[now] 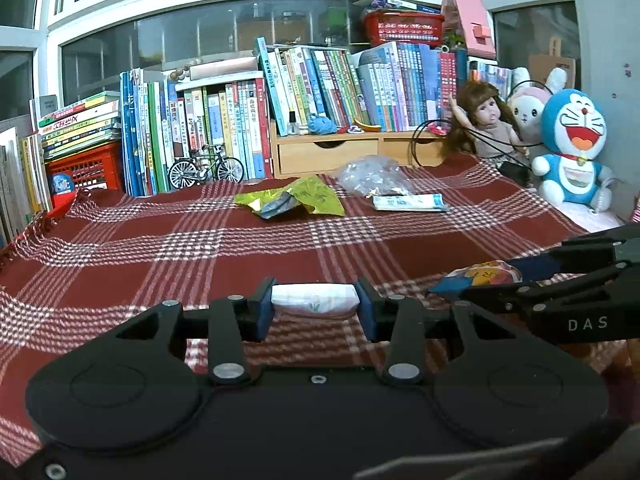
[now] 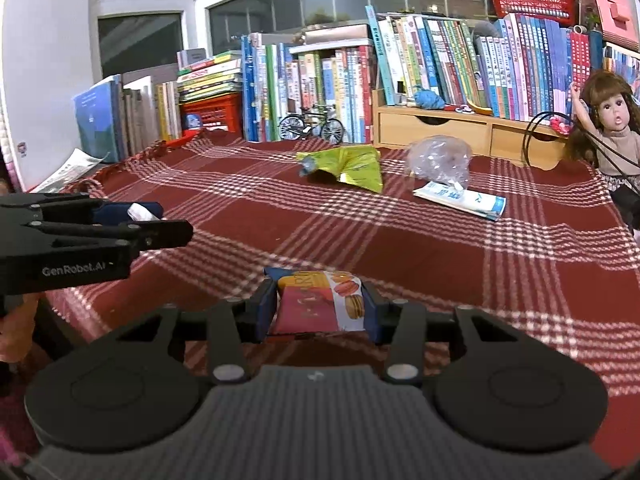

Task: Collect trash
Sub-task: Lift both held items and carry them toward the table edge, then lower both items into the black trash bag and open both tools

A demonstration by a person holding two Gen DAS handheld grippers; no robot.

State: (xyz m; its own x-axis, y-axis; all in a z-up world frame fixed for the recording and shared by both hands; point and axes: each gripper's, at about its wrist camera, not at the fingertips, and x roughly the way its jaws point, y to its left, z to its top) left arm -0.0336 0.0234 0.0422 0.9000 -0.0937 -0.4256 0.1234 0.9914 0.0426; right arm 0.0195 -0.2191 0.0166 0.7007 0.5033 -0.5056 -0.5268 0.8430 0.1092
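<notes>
Even indoor light, dark windows, strong fisheye bend

Both wrist views are fairly bright and evenly lit from above and in front; the window panes [image 1: 208, 36] behind the books [image 1: 304, 84] look dark and carry faint reflections. Shadows are soft, with a dim patch under each gripper body on the red checked cloth [image 1: 200, 248]. The crumpled clear plastic bag [image 2: 438, 158] shows small glints. Straight window frames curve hard near the edges, and the corners darken. Centres are sharp; the nearest gripper parts are slightly soft.
</notes>
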